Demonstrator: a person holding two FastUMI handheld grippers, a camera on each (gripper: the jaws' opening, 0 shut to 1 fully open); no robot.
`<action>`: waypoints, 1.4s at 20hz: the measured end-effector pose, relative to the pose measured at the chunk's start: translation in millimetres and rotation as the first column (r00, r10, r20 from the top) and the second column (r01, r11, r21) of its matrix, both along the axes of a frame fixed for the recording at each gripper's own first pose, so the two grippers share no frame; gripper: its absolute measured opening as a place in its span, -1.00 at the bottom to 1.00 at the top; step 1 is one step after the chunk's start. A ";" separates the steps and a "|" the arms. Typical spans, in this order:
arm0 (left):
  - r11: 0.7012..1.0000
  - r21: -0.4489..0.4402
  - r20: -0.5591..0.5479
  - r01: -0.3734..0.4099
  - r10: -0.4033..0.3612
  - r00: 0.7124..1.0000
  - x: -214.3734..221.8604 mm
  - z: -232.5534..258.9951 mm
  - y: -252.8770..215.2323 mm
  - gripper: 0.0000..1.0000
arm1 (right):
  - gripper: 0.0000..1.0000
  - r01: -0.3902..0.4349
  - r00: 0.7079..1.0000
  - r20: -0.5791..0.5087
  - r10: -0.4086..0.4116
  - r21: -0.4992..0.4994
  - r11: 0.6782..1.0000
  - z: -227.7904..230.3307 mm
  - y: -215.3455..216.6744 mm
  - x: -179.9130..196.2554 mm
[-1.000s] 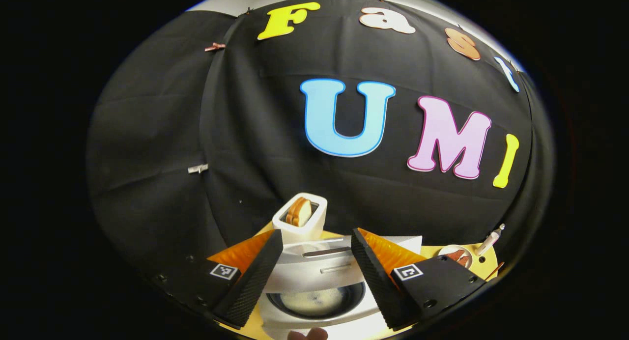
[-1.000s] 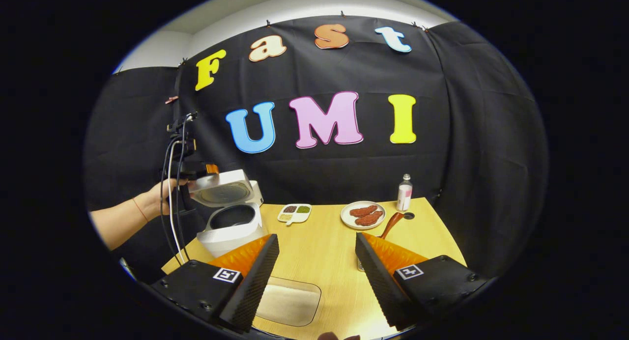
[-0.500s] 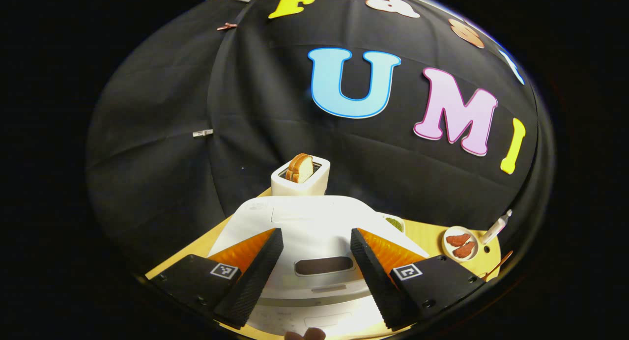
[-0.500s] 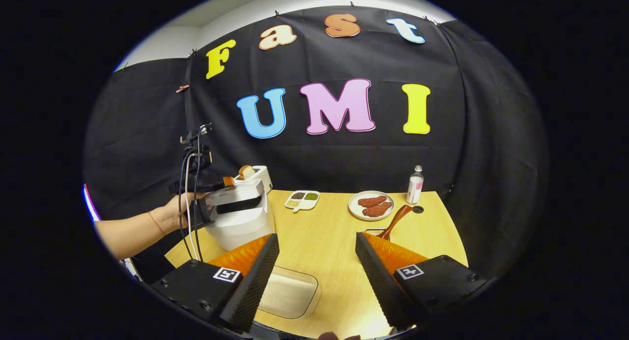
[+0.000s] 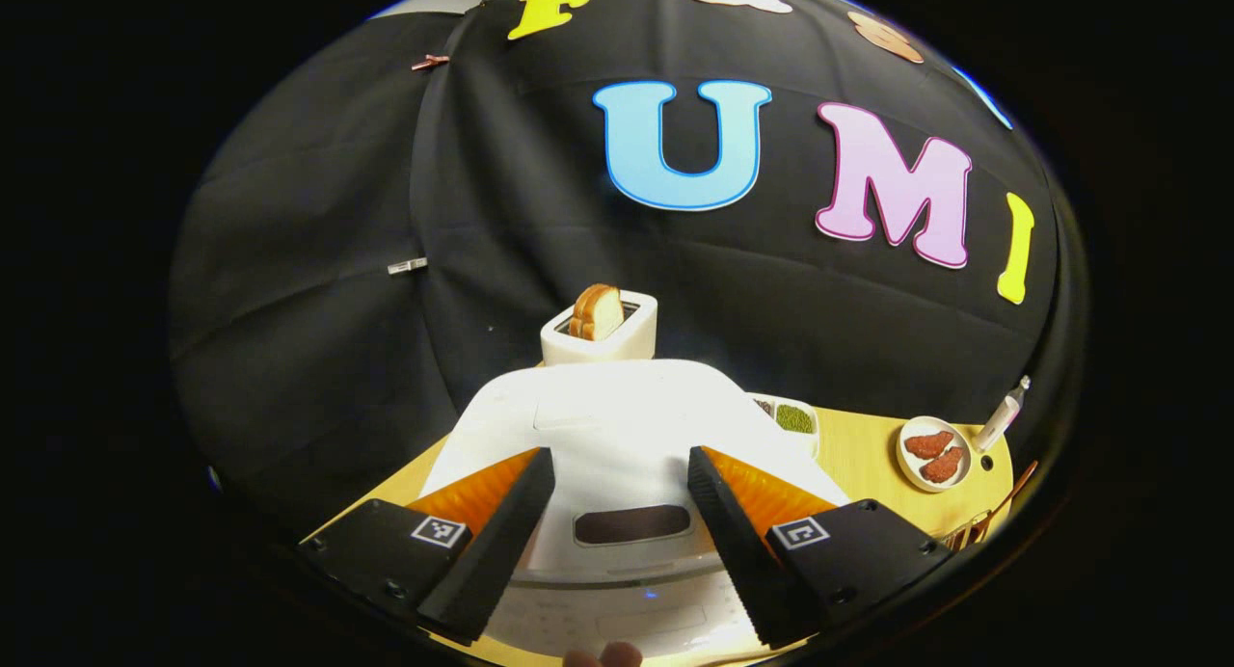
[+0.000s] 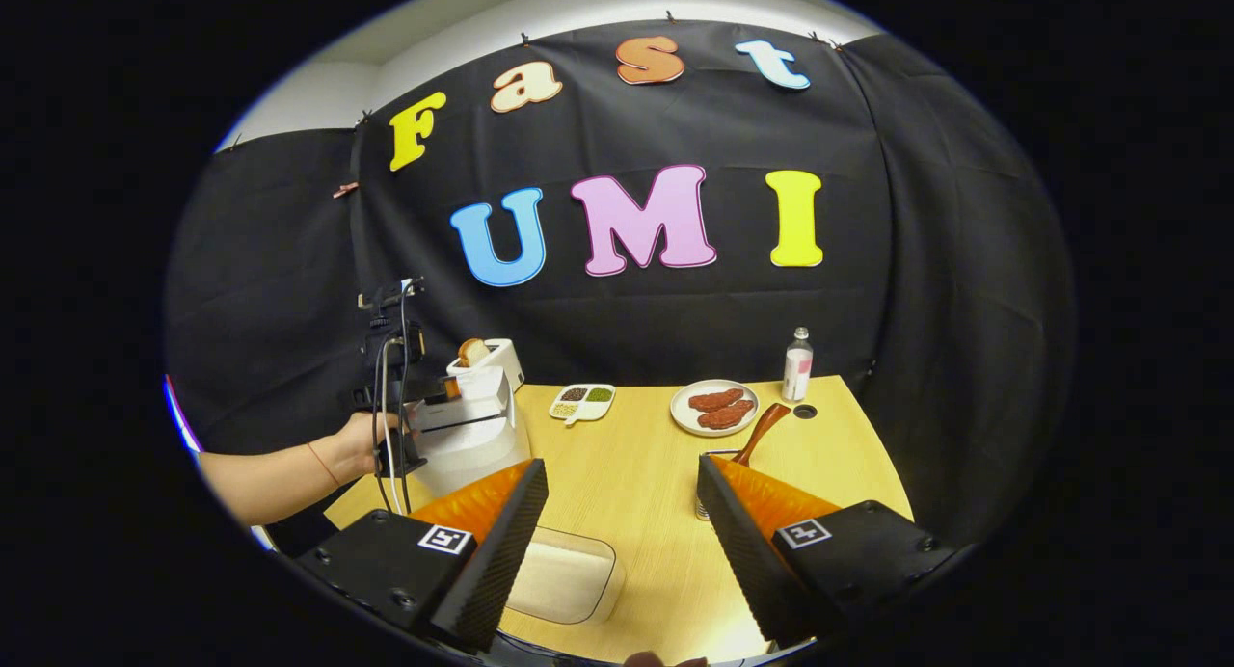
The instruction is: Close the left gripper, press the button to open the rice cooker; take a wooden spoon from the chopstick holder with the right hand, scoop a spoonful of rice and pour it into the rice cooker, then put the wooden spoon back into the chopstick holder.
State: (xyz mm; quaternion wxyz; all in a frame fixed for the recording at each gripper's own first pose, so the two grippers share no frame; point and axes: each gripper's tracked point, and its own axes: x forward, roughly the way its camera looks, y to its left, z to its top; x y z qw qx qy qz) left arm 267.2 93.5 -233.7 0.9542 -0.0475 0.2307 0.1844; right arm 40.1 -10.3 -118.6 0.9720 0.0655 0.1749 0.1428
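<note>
The white rice cooker (image 5: 607, 412) sits right under my left gripper (image 5: 619, 455), its lid down. That gripper is open, its fingers spread above the lid on either side of a dark oblong slot (image 5: 631, 524). In the right gripper view the cooker (image 6: 472, 440) stands at the table's left edge, with a hand (image 6: 362, 445) holding the left gripper (image 6: 424, 392) against it. My right gripper (image 6: 622, 465) hangs open and empty over the table. A wooden spoon (image 6: 762, 431) leans out of the chopstick holder (image 6: 703, 501), mostly hidden behind my right finger. A clear box of rice (image 6: 564, 578) lies below.
A toaster (image 5: 600, 332) with a bread slice stands behind the cooker. Along the back of the wooden table (image 6: 636, 455) are a divided dish of beans (image 6: 581, 402), a plate of meat (image 6: 715, 409) and a small bottle (image 6: 796, 365).
The cooker's lid, raised a second ago with the inner pot showing, has swung down and is now closed. The left gripper came down with it. The right gripper has barely moved.
</note>
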 end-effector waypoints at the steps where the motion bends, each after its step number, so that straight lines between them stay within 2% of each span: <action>1: 1.000 -0.002 -0.015 0.004 -0.004 1.000 -0.9 -4.8 -1.1 0.99 | 0.97 0.003 1.000 -0.005 -0.003 0.000 1.000 -1.9 -0.6 -0.7; 8: 1.000 -0.011 -0.082 0.013 -0.014 0.997 -4.7 -27.9 -6.6 1.00 | 0.97 -0.004 1.000 -0.024 0.005 0.027 1.000 -4.4 5.8 0.8; 10: 1.000 0.015 -0.084 0.027 -0.026 0.996 -5.8 -30.9 -6.5 1.00 | 0.98 -0.014 1.000 -0.022 0.014 0.021 1.000 -1.5 9.2 1.9; 16: 0.998 0.048 -0.054 0.051 -0.048 0.997 -5.0 -28.4 -4.8 1.00 | 0.98 -0.018 1.000 -0.007 0.018 0.016 1.000 3.7 16.7 1.0; 19: 0.995 0.029 -0.010 0.100 -0.100 0.995 -5.8 -18.3 -8.1 0.99 | 0.97 -0.004 1.000 0.008 0.004 0.018 1.000 10.4 13.6 2.8; 21: 0.993 0.033 0.080 0.110 -0.112 0.991 -9.3 6.7 -6.1 0.90 | 0.97 0.005 1.000 0.024 -0.006 0.012 1.000 16.1 9.7 2.8; 24: 0.988 0.062 0.203 0.145 -0.154 0.967 -24.2 59.4 -21.9 0.86 | 0.97 0.021 0.998 0.052 -0.021 0.000 1.000 26.8 3.8 8.7; 28: 0.970 0.105 0.333 0.221 -0.243 0.911 -65.0 131.6 -58.8 0.86 | 0.97 0.053 0.991 0.126 -0.052 -0.005 0.999 54.6 -4.5 20.6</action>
